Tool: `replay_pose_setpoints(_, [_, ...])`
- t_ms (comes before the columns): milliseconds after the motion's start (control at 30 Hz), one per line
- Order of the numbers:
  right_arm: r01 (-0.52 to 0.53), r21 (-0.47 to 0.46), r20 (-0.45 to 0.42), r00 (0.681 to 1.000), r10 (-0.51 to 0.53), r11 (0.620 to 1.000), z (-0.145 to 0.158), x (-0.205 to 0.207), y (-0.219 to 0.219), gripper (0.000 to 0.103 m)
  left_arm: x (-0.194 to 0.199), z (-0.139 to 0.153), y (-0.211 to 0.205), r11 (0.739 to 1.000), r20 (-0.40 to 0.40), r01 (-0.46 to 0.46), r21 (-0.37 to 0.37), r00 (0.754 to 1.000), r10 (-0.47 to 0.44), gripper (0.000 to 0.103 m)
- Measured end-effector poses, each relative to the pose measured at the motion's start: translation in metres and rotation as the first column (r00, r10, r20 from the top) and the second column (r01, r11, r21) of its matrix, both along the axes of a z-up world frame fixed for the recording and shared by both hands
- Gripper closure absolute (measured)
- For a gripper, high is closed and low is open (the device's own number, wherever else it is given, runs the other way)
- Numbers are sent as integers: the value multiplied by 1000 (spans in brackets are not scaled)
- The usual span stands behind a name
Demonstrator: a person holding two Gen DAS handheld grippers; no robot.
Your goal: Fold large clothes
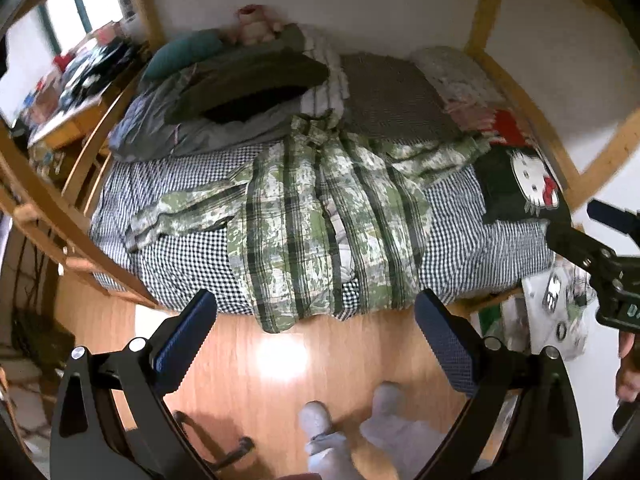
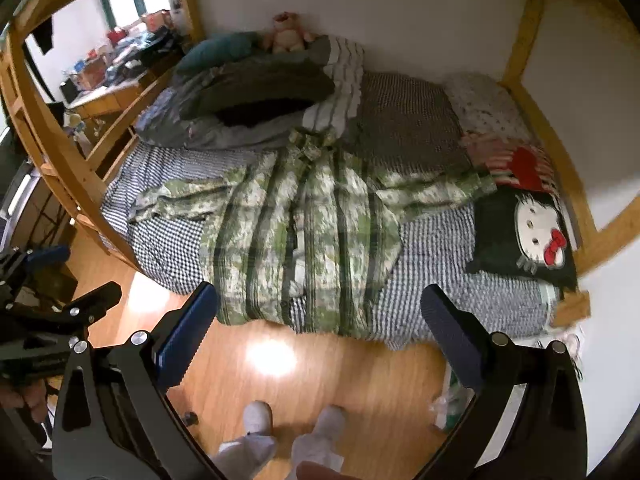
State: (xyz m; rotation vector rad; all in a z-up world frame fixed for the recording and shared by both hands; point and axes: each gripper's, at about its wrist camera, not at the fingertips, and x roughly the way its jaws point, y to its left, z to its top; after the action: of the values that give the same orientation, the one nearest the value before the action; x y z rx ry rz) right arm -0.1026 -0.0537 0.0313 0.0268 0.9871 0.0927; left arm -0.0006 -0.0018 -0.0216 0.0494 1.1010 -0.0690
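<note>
A large green, white and black plaid shirt (image 1: 320,216) is seen spread front-up across a bed covered in a black-and-white checked sheet (image 1: 180,256); its collar is turned toward the wall and its hem is draped over the bed's near edge, hanging above the glossy wooden floor (image 1: 276,360). One sleeve is stretched out to each side of the shirt's body, both lying on the sheet.

The left gripper (image 1: 316,332) is held above the floor, in front of the shirt's hem and apart from it; its blue-padded fingers (image 1: 184,340) are spread wide and nothing is held between them. The right gripper (image 2: 320,330) is likewise held in front of the hem, its fingers (image 2: 452,332) parted wide and empty, with no contact made with the cloth.

Beyond the shirt's collar, a heap of grey and dark olive bedding (image 2: 248,96) is piled against the wall, and a small pink plush toy (image 2: 286,34) is set behind that. To the right of the shirt, a black cushion printed with a white cat face and red bow (image 2: 528,236) is laid on the sheet. The bed is enclosed by a light wooden frame (image 1: 492,4). Two feet in pale grey socks (image 2: 296,424) are seen on the floor below the shirt's hem.
</note>
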Motion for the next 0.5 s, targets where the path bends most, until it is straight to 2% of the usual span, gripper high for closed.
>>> replay_pose_setpoints(100, [-57, -6, 28, 998, 57, 998, -11, 12, 0, 3, 9, -14, 11, 997, -2, -80, -18, 997, 80, 6])
replay_pose_setpoints(167, [-133, -10, 31, 991, 133, 991, -26, 24, 8, 3, 15, -28, 21, 990, -15, -133, -41, 991, 133, 6])
replay_pose_setpoints(300, [-242, -38, 15, 970, 243, 969, -65, 49, 22, 3, 32, -74, 49, 973, -49, -219, -66, 975, 216, 6])
replay_pose_setpoints(367, [-287, -38, 2, 958, 288, 957, -95, 68, 35, 3, 42, -99, 63, 967, -64, -244, -75, 969, 240, 6])
replay_pose_setpoints(500, [-343, -2, -60, 938, 342, 939, -160, 115, 73, 3, 73, -165, 111, 933, -130, -338, -124, 937, 323, 5])
